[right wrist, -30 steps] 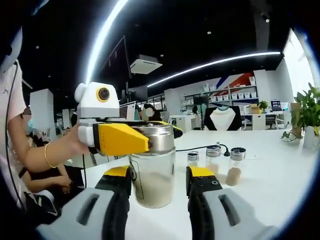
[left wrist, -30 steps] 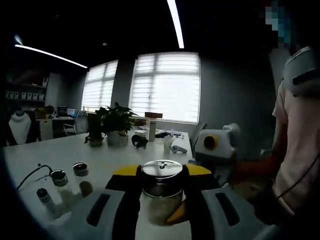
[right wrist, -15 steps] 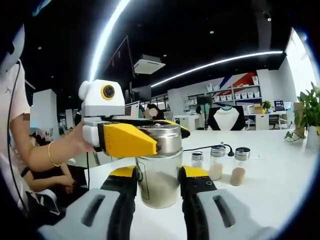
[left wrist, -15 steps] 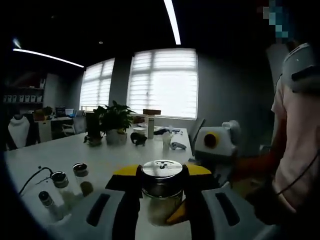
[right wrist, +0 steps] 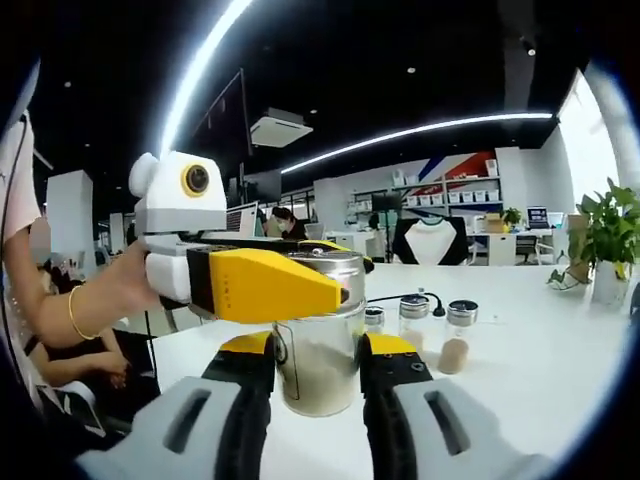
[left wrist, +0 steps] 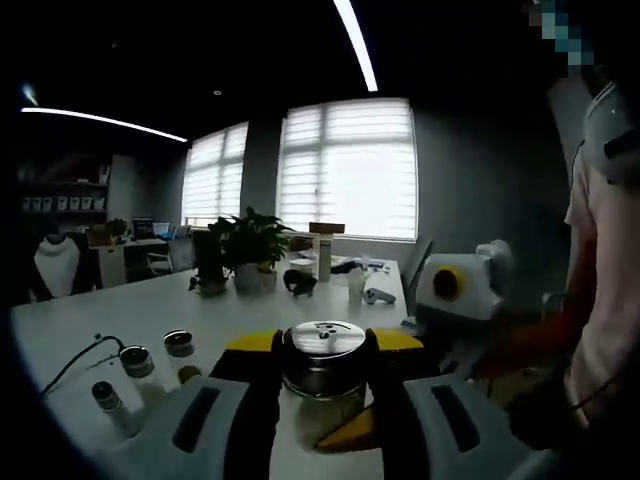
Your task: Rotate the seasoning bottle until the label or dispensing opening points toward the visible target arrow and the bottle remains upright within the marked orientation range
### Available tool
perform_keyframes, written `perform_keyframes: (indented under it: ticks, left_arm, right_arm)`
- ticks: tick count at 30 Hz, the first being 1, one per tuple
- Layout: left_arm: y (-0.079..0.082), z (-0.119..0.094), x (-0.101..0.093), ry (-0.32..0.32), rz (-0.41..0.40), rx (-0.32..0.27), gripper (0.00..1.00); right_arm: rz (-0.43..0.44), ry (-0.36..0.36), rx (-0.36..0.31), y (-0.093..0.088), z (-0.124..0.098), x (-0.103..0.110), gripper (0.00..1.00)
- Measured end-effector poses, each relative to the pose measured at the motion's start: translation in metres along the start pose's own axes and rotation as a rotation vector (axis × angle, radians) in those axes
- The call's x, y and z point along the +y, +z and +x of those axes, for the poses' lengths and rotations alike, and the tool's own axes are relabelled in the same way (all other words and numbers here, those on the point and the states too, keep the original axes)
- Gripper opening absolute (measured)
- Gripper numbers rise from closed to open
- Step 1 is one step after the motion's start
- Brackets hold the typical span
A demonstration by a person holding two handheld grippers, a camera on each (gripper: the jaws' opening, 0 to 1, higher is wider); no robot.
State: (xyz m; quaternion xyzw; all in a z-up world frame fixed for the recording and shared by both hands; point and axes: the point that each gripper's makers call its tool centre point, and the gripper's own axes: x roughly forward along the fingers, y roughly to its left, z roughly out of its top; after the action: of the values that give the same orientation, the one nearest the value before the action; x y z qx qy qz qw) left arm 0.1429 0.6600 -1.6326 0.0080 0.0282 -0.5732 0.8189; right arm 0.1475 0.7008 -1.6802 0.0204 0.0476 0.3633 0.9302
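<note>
The seasoning bottle (right wrist: 318,335) stands upright on the white counter (right wrist: 540,370), a clear glass jar with a metal shaker lid and pale powder in its lower part. In the right gripper view the right tongs (right wrist: 315,365) are clamped on the glass body, their yellow-tipped black pads touching it on both sides. The left tongs (right wrist: 275,285) come in from the left, held by a hand (right wrist: 115,290) with a bracelet on its wrist, and are clamped on the metal lid, one yellow jaw lying across its front. In the left gripper view the left tongs (left wrist: 322,350) rise on either side of the lid (left wrist: 323,338), whose flat top shows a few small holes; the yellow pads press against its rim. The right tongs (left wrist: 455,290) show beyond as a white box, near a person in a light shirt. Beside the bottle, well apart from it, stand three small spice jars (right wrist: 430,330) with metal caps, next to a black cable (right wrist: 395,297). A potted plant (left wrist: 250,250) sits farther back on the counter, before bright windows with blinds (left wrist: 345,170)
</note>
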Motion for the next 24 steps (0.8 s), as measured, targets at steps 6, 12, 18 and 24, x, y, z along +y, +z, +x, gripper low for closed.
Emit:
perform_keyframes:
  ticks: [6,12,18,24]
  left_arm:
    - [-0.006,0.000,0.003,0.138,0.112,0.069,0.40]
    - [-0.008,0.000,0.005,0.239,0.150,0.064,0.43]
    - [-0.003,-0.006,0.013,0.317,0.005,-0.016,0.39]
    - [-0.006,-0.009,0.022,0.421,-0.023,-0.018,0.37]
  right_arm:
    - [0.016,-0.024,0.024,-0.003,0.001,0.003,0.31]
    - [0.029,-0.034,0.025,-0.004,0.002,0.005,0.31]
    - [0.024,-0.040,0.029,-0.005,0.002,0.006,0.31]
    - [0.025,-0.053,0.049,-0.009,0.005,0.007,0.31]
